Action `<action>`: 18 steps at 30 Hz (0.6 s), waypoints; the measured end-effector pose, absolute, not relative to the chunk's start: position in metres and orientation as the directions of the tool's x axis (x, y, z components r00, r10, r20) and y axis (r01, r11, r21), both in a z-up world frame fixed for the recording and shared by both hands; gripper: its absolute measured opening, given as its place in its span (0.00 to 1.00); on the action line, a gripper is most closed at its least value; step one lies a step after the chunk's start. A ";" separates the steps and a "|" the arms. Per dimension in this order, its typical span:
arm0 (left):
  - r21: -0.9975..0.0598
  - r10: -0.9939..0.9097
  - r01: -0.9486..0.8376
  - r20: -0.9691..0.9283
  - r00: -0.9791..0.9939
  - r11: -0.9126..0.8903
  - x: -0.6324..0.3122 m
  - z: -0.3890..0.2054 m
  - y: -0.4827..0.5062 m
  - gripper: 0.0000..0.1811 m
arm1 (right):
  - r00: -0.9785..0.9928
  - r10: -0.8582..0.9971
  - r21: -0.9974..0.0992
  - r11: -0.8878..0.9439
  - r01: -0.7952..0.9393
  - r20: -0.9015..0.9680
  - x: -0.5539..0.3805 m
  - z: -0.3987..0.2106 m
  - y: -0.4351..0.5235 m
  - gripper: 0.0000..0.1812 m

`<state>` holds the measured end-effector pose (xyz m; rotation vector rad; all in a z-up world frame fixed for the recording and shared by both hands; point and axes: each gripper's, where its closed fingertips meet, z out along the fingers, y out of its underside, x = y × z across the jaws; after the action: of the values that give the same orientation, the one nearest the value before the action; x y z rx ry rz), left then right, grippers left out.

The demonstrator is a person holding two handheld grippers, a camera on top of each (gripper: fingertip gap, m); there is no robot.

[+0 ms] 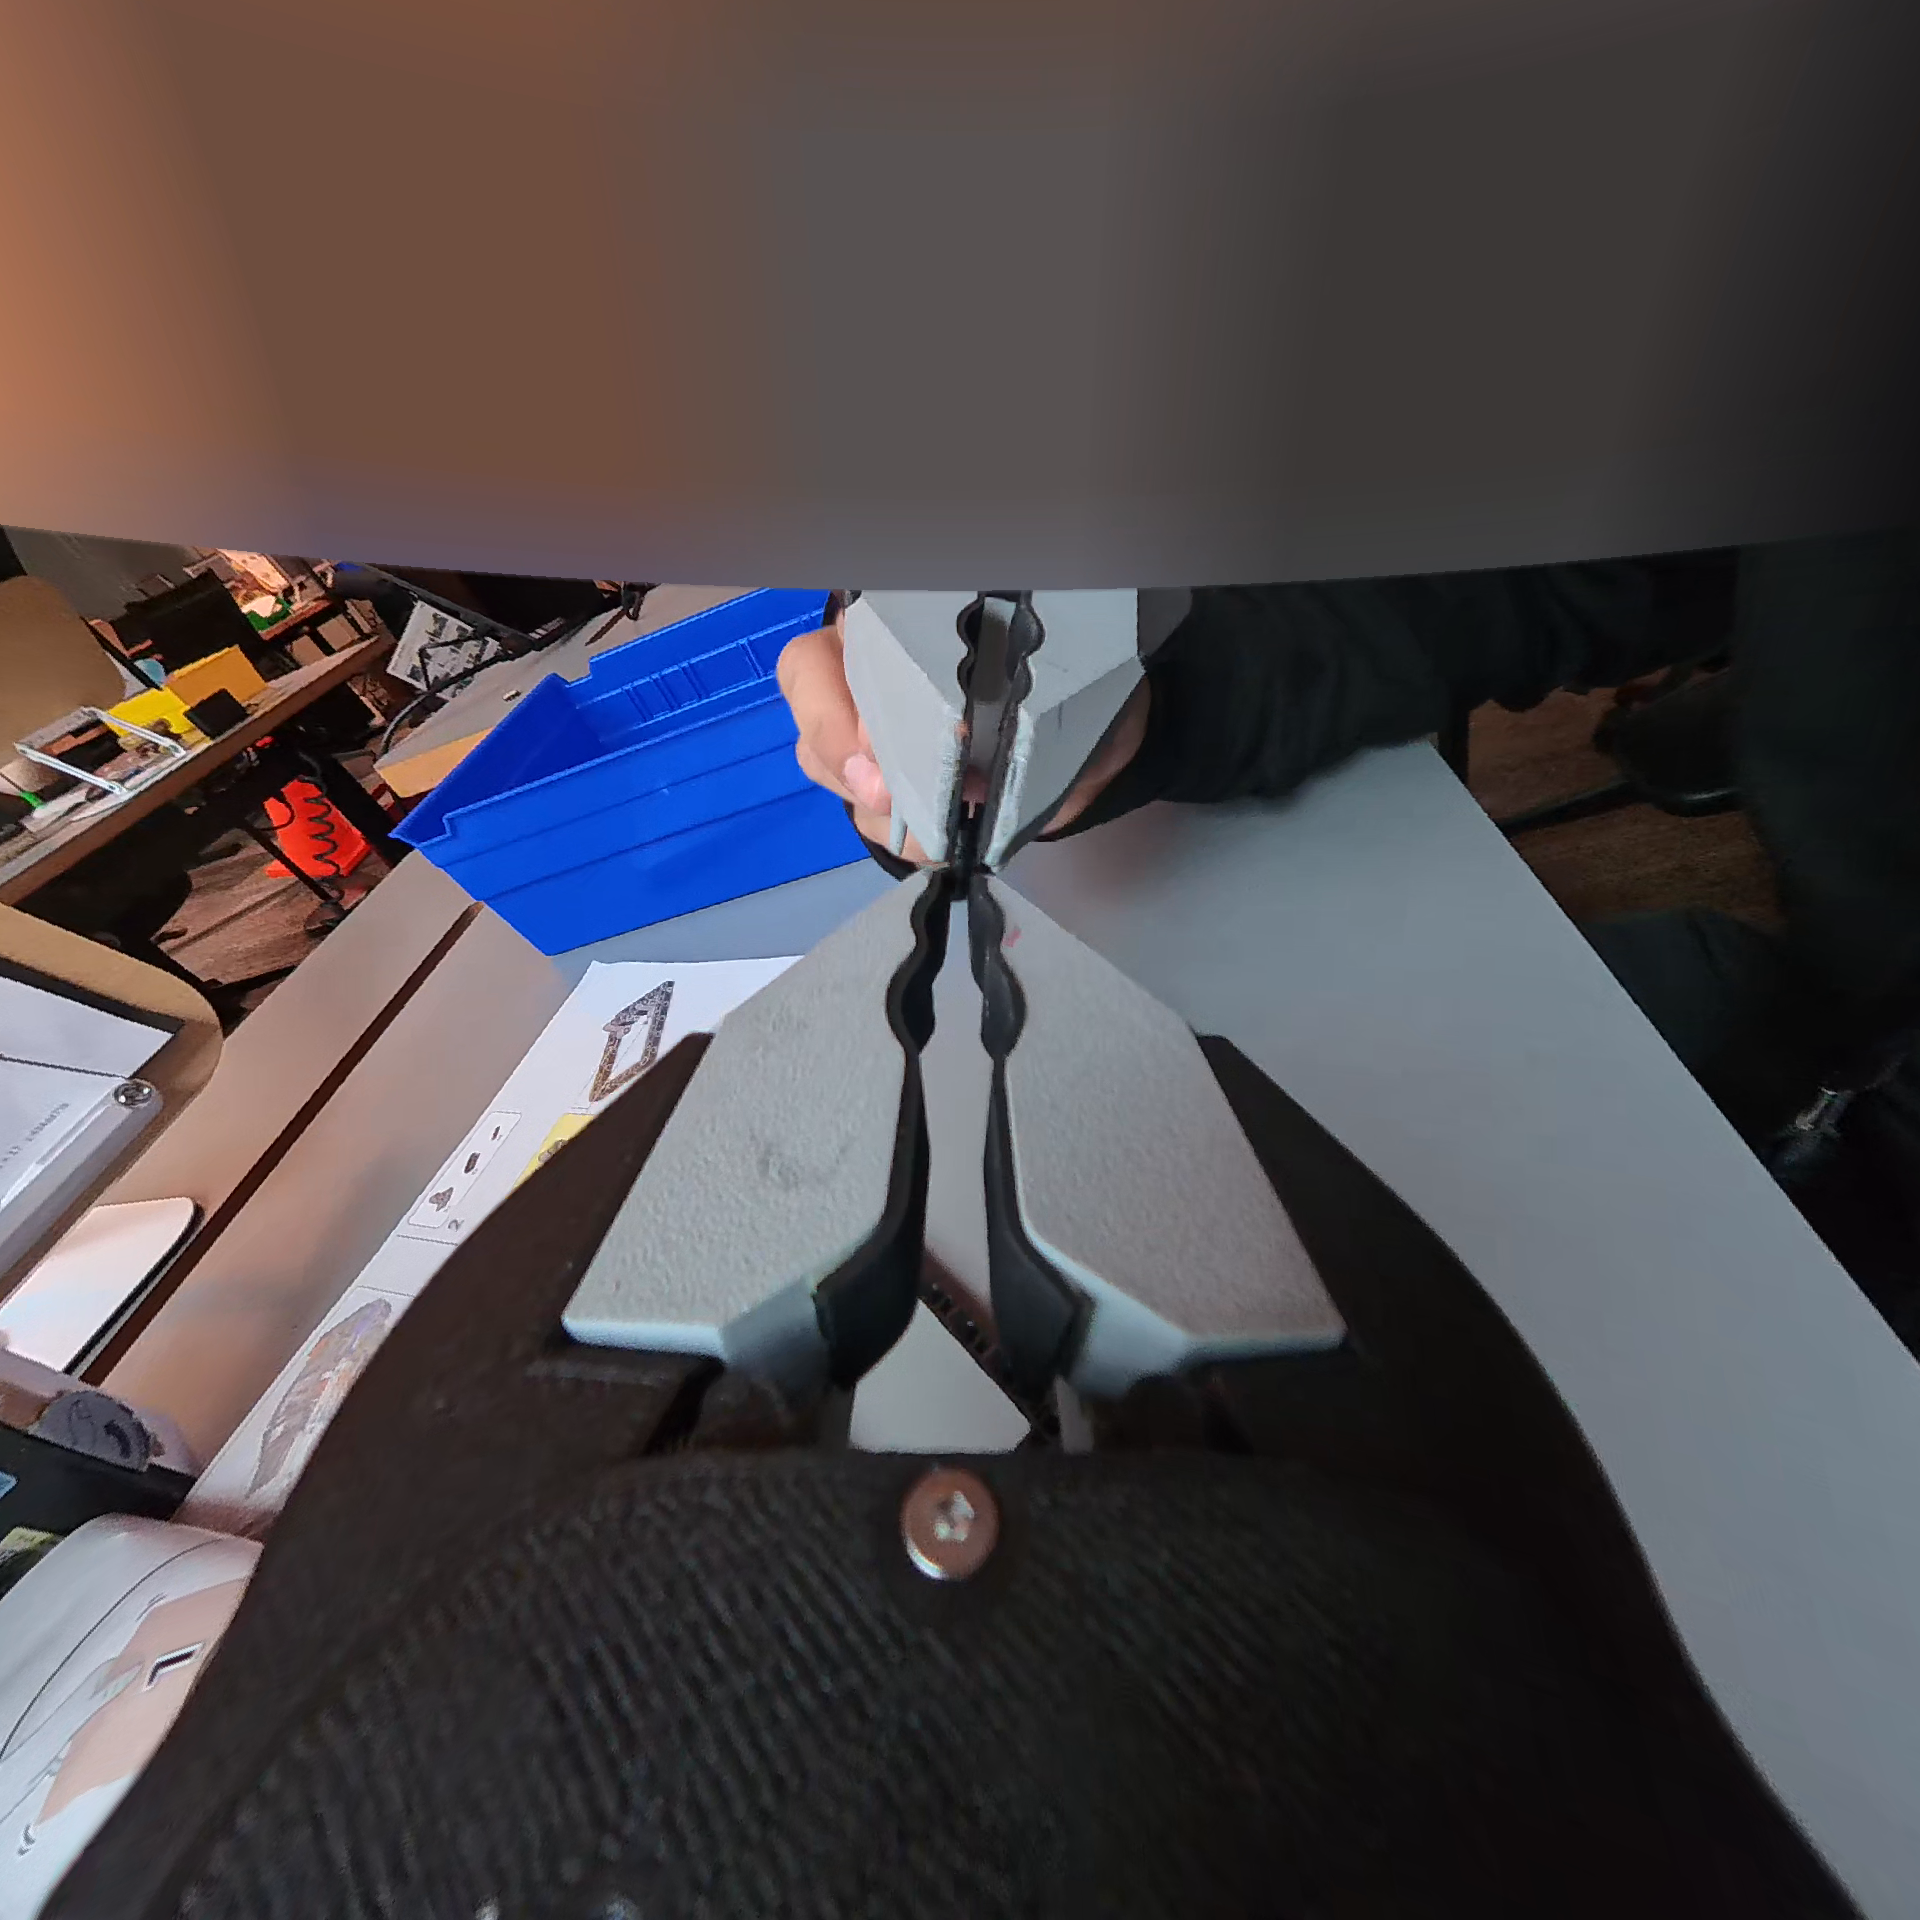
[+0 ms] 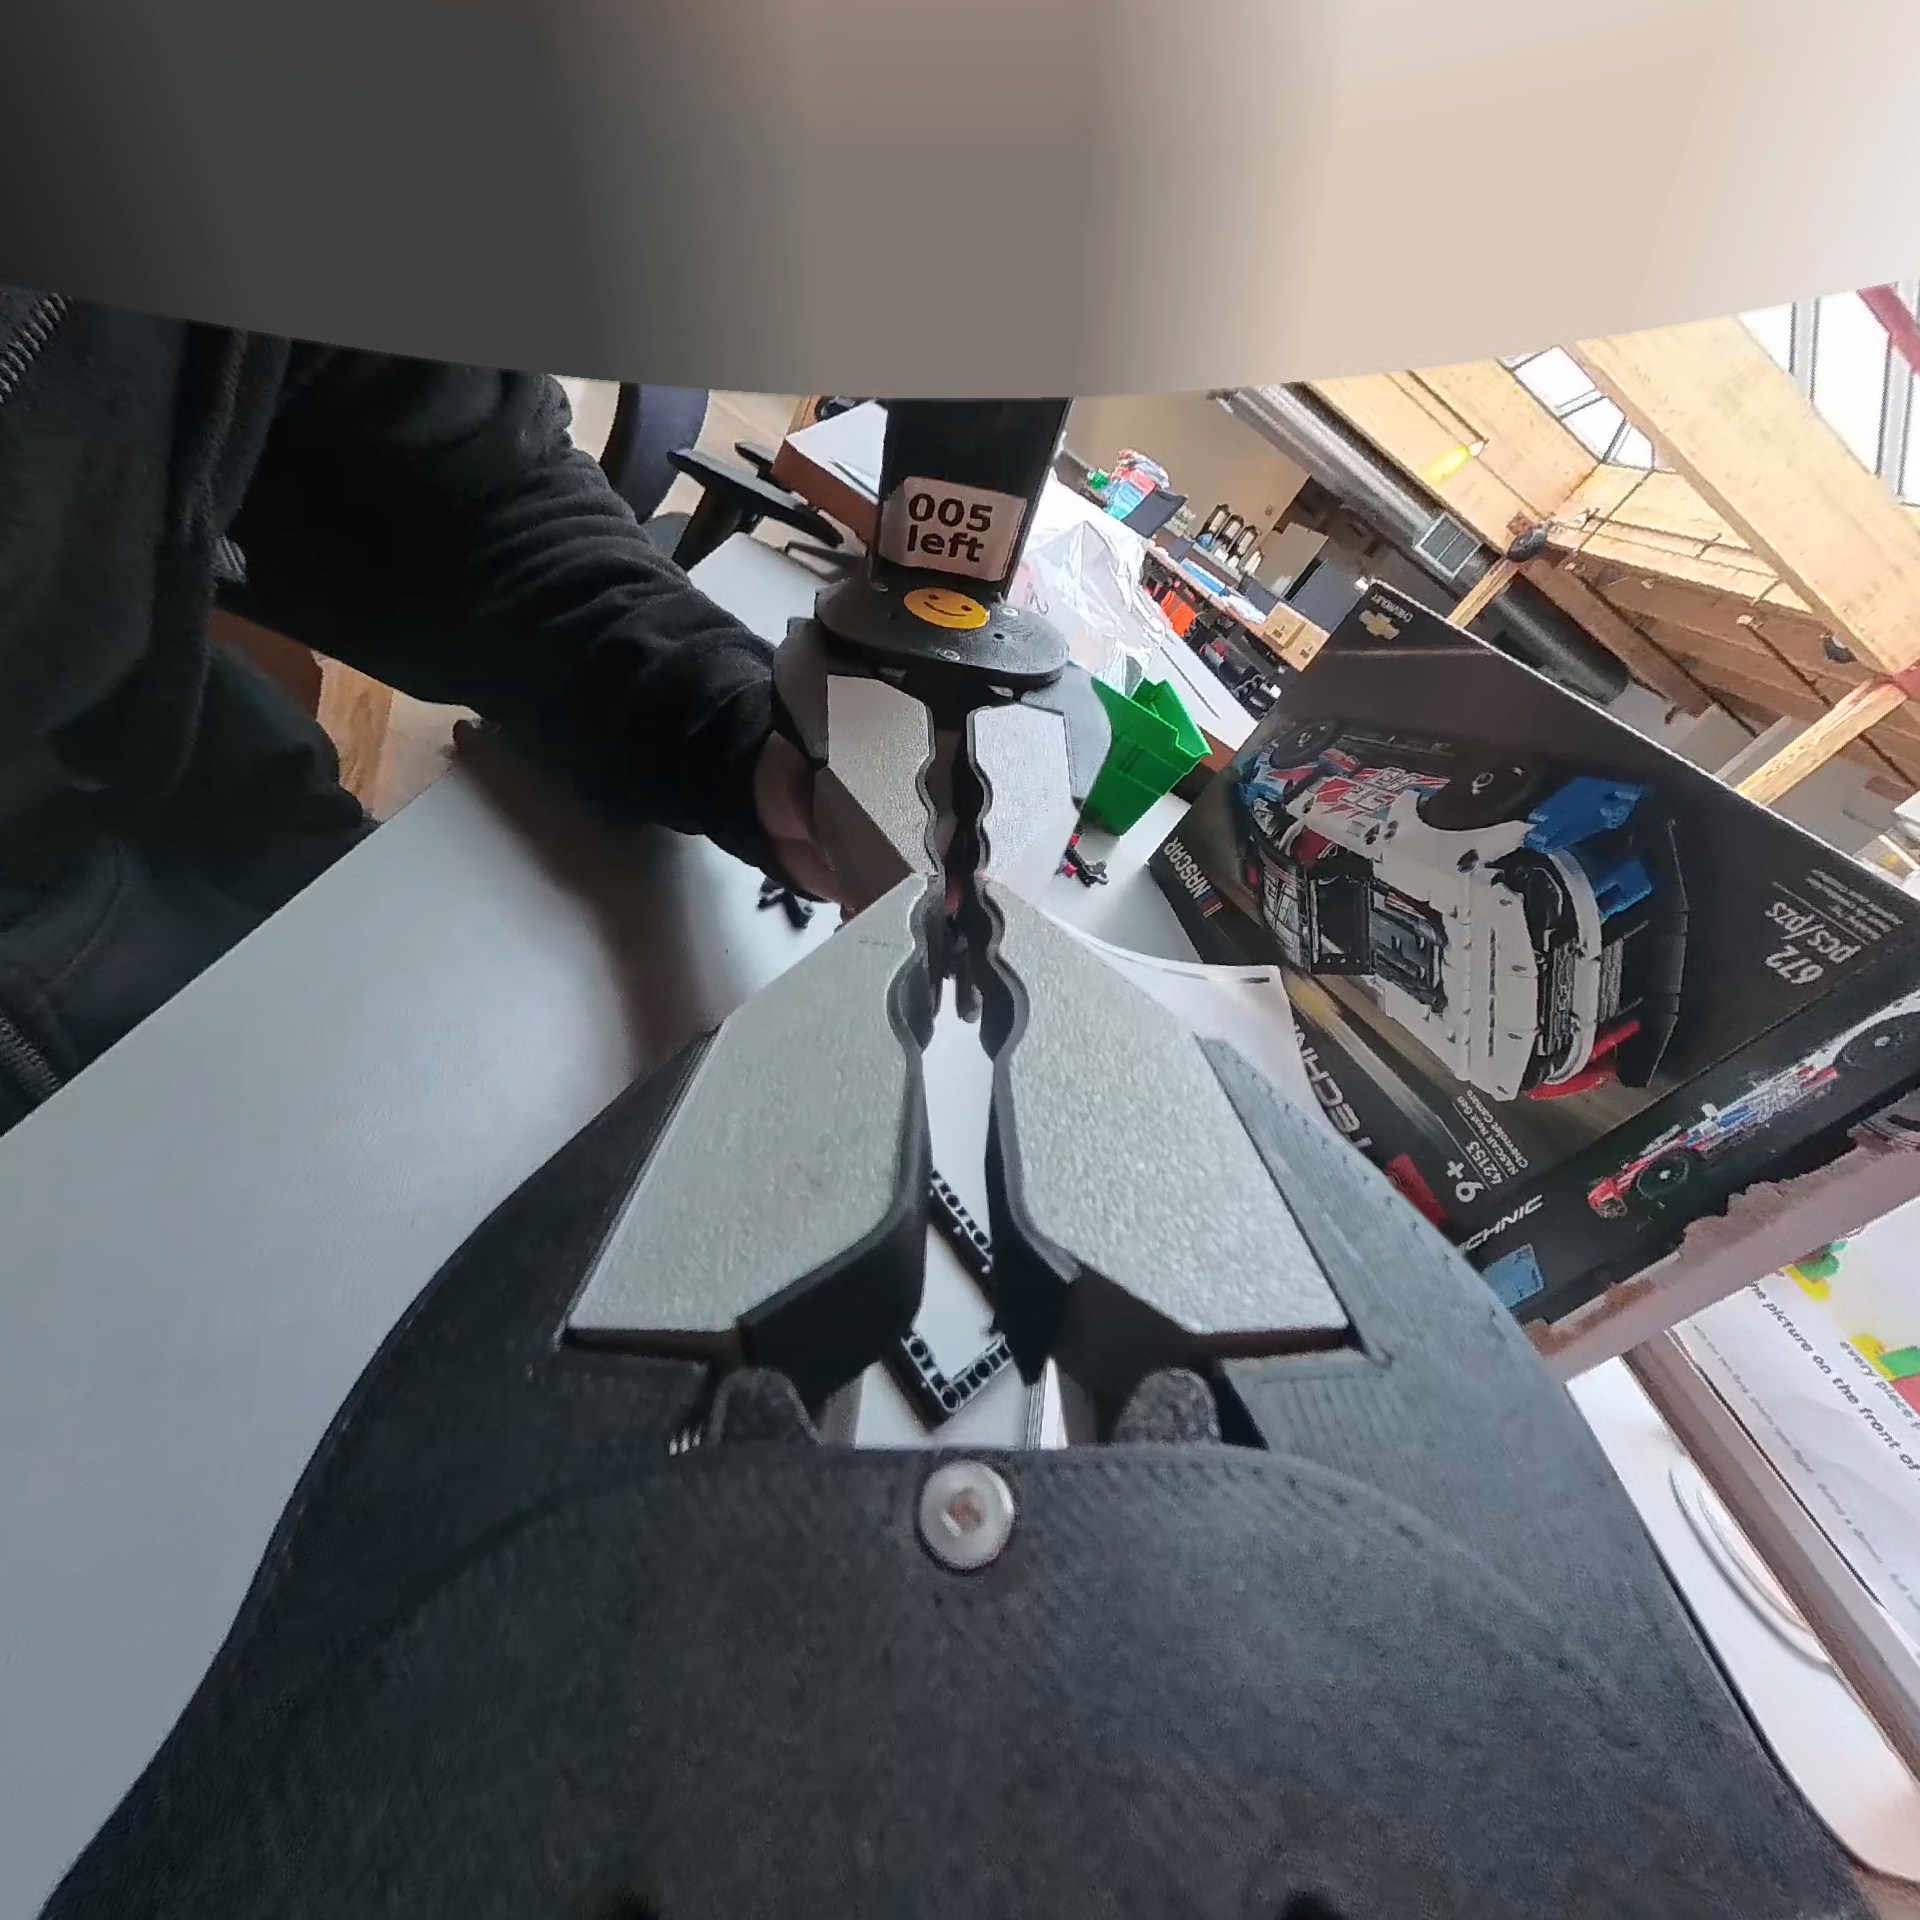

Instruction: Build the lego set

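Meeting tip to tip above the white bench, the left gripper and the right gripper face each other head-on. In the right wrist view a small dark lego part sits pinched where the two sets of tips come together. The right gripper's jaws are drawn close on it, and the left gripper's jaws also stand nearly together at the tips; whether both truly clamp the piece or only one does, I cannot tell. A hand in a dark sleeve holds the right gripper from behind in the left wrist view.

Below the right gripper, on the bench, lies a black lego frame with rows of holes, seen through the gap between the fingers. A blue bin stands at the far side of the bench, just beyond the printed instruction sheet. In the right wrist view the lego set box with a race car pictured on it leans at the right, with a green bin behind it and a few small dark parts loose on the bench near it.
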<state>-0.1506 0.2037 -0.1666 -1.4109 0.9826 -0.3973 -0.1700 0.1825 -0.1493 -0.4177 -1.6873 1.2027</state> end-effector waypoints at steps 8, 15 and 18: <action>-0.937 -0.764 -0.301 -0.325 0.557 0.179 -0.148 -0.169 0.203 0.01 | -0.465 0.709 -0.841 0.511 -0.181 0.531 -0.171 -0.153 0.181 0.00; -0.950 -0.776 -0.246 -0.300 0.555 0.191 -0.148 -0.161 0.200 0.01 | -0.395 0.720 -0.822 0.501 -0.272 0.570 -0.171 -0.143 0.177 0.00; -0.952 -0.785 -0.236 -0.295 0.544 0.195 -0.144 -0.159 0.197 0.01 | -0.380 0.721 -0.815 0.501 -0.292 0.579 -0.171 -0.141 0.173 0.01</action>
<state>-0.1439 0.1969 -0.1591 -1.3607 0.9722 -0.4853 -0.1707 0.1730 -0.1409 -0.3750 -1.6250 1.1299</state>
